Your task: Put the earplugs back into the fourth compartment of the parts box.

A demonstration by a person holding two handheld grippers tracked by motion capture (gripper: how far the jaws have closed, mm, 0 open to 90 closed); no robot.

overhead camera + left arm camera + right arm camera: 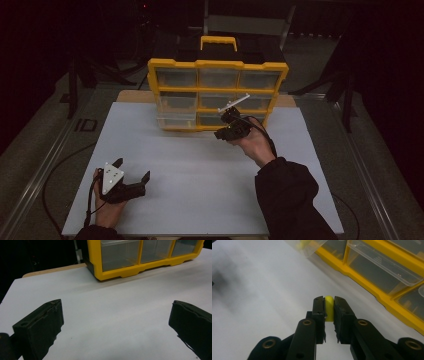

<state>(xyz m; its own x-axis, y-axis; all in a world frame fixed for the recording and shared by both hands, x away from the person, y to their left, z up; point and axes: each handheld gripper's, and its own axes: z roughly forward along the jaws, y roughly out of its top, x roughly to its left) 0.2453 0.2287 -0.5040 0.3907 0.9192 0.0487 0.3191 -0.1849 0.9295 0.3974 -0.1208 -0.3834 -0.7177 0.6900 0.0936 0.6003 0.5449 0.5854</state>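
A small yellow piece (329, 308) sits pinched between the jaws of the right gripper (229, 126), which are clenched on it — rounded at its top end, the rest hidden by the pads. That gripper hangs above the table's (200, 165) far edge, just in front of the yellow drawer cabinet (217, 65) standing there. One clear drawer (176, 119) at the cabinet's lower left stands pulled out, with something yellow inside as the right gripper view shows it. The step in hand looks like carrying the piece to a drawer; next it needs lining up over the open drawer, then letting go. The left gripper (131, 176) rests near the table's near left corner — jaws spread wide, nothing between them.
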